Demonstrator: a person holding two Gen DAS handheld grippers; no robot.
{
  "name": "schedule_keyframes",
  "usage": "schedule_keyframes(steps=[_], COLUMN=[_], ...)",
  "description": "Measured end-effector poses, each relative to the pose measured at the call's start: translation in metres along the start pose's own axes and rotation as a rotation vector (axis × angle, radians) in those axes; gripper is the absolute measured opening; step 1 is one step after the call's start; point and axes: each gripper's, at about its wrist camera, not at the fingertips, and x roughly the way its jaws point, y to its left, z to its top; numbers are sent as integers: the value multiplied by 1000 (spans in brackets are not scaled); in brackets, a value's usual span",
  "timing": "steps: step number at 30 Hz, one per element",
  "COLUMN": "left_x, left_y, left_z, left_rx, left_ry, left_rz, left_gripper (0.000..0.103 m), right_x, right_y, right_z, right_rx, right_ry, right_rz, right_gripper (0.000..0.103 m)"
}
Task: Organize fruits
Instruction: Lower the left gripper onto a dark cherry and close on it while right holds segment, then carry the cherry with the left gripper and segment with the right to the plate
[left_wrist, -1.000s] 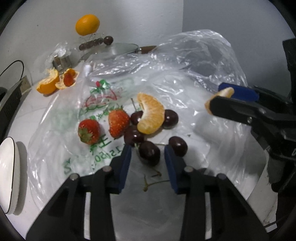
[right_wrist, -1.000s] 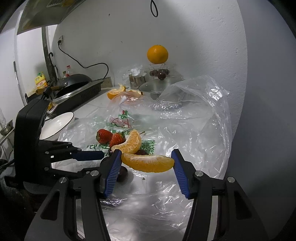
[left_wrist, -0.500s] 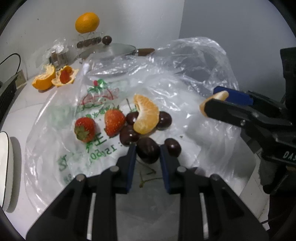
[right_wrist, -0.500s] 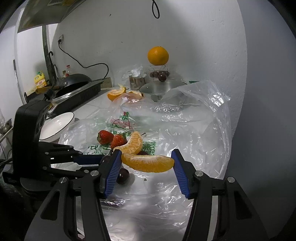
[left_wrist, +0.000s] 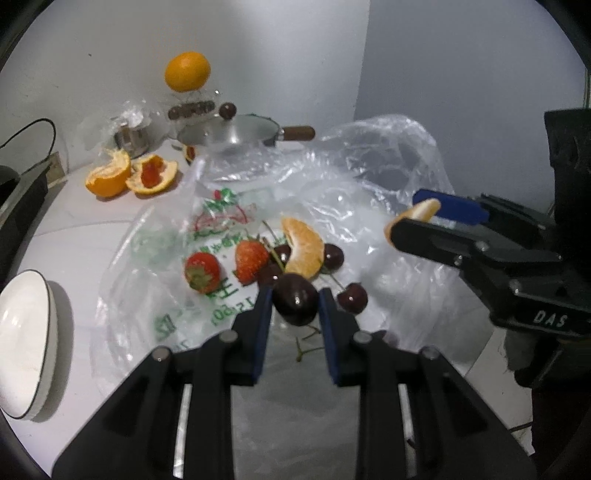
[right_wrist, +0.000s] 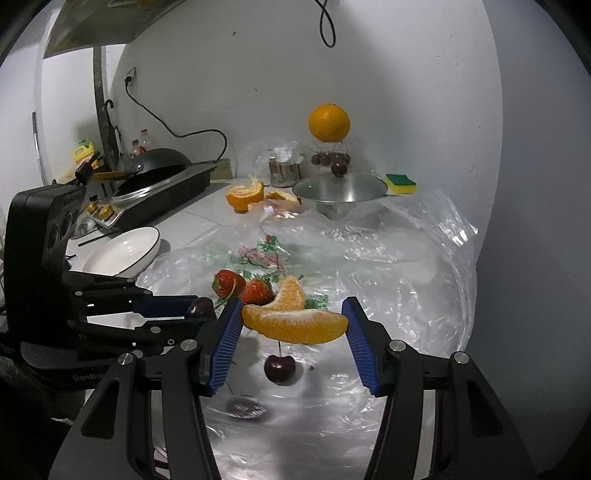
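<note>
While a white kitchen counter (right_wrist: 199, 225) lies under a crumpled clear plastic bag (left_wrist: 369, 177), two hand-held grippers each lift a piece of fruit above it.

Against the grey-white wall stand a black cooktop with a wok (right_wrist: 159, 177), a steel pan (left_wrist: 229, 134) and a white bowl (left_wrist: 26, 343), with a whole orange (left_wrist: 187, 71) perched above the pan. On the bag lie two red strawberries (left_wrist: 202, 272), a peeled orange segment (left_wrist: 304, 247) and dark, glossy cherries (left_wrist: 353, 297). The right gripper (right_wrist: 291, 325) is clamped end to end on a pale-skinned orange wedge (right_wrist: 295, 325), held over the bag; the left gripper (left_wrist: 295, 306) is closed tight on a near-black cherry (left_wrist: 295, 299), just clear of the pile.
</note>
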Motion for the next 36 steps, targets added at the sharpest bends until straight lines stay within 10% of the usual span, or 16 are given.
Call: schedule_keyframes(steps=[36], left_x=[-114], left_y=[138], left_z=[-35], left_rx=[-142], left_ry=[-155], left_rz=[128], left_gripper=[26], right_x=[38], right_y=[137], right_z=[52], right_rx=[-125], right_ry=[-27], right_rz=[83], right_gripper=[58])
